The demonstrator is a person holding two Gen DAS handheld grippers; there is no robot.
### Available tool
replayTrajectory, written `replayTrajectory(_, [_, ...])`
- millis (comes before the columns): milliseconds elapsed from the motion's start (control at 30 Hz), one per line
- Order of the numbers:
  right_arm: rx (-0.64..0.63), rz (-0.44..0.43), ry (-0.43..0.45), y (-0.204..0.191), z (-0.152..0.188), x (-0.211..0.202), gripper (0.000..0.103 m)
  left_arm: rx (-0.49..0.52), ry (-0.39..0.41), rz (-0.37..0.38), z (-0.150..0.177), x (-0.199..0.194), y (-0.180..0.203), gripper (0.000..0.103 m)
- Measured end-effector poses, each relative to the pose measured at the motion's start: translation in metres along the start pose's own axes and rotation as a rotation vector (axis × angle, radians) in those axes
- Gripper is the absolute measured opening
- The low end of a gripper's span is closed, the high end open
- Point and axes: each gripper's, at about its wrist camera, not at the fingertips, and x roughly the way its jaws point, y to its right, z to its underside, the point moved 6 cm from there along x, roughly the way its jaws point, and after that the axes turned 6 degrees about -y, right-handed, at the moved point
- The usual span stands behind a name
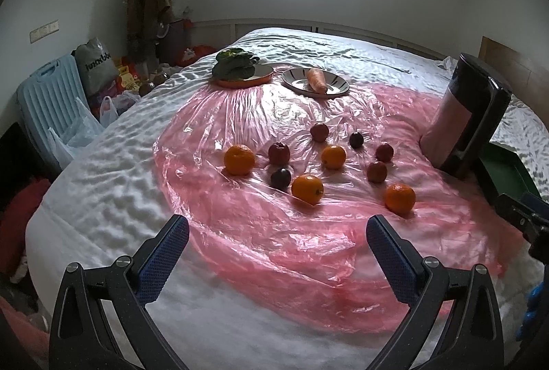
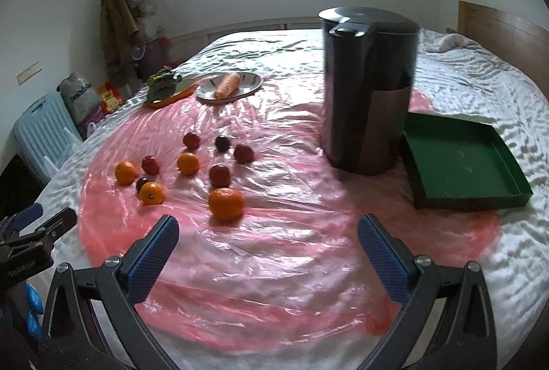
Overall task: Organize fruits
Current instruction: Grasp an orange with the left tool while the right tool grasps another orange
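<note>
Left gripper [image 1: 278,246] and right gripper [image 2: 267,243] both spread wide, empty, above wrinkled pink plastic sheet [image 2: 274,267] on white bed. Round oranges [image 1: 307,188] and dark red plums [image 1: 278,153] lie scattered on sheet, apart. Empty green rectangular tray [image 2: 459,160] sits beside tall black kettle [image 2: 367,88].

Ahead of the left gripper [image 1: 278,253], the fruits [image 1: 308,188] lie scattered on a plastic sheet [image 1: 260,232] spread over the bed [image 1: 103,171]. Beyond them sit two plates [image 1: 315,81], side by side. Ahead-right of the right gripper [image 2: 267,250] stands a kettle [image 2: 369,88], with a tray [image 2: 463,160] just to its right.
</note>
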Motion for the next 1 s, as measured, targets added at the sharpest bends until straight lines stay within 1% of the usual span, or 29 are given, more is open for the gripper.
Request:
replayTrajectory(267, [-0.053,-0.079,-0.023,-0.024,-0.002,0.022,0.103,0.009,-0.026,0.018,-0.008,0.017,-0.003,0.102])
replayTrajectory(367, [-0.062,-0.111,-0.037,-0.033,-0.003,0.032,0.103,0.009,-0.039,0.042,-0.013,0.028,-0.001,0.101])
replayTrajectory(400, [-0.068,-0.119,-0.043,-0.036,-0.003,0.036,0.103,0.011,-0.043,0.052,-0.014,0.031,0.0,0.1])
replayTrajectory(533, [-0.083,-0.158,-0.071,-0.044,-0.006,0.053,0.103,0.02,-0.069,0.102,-0.02,0.049,0.009,0.083])
replayTrajectory(567, [-0.085,-0.167,-0.078,-0.045,-0.006,0.057,0.103,0.021,-0.076,0.115,-0.021,0.054,0.011,0.081])
replayTrajectory(633, [-0.088,-0.182,-0.094,-0.048,-0.007,0.067,0.103,0.021,-0.088,0.138,-0.023,0.063,0.016,0.074])
replayTrajectory(700, [-0.087,-0.195,-0.11,-0.048,-0.009,0.075,0.103,0.021,-0.102,0.155,-0.025,0.072,0.02,0.068])
replayTrajectory(933, [-0.08,-0.247,-0.16,-0.052,-0.009,0.104,0.103,0.013,-0.139,0.181,-0.028,0.1,0.029,0.055])
replayTrajectory(1000, [-0.076,-0.258,-0.17,-0.052,-0.011,0.111,0.103,0.01,-0.148,0.183,-0.028,0.107,0.03,0.054])
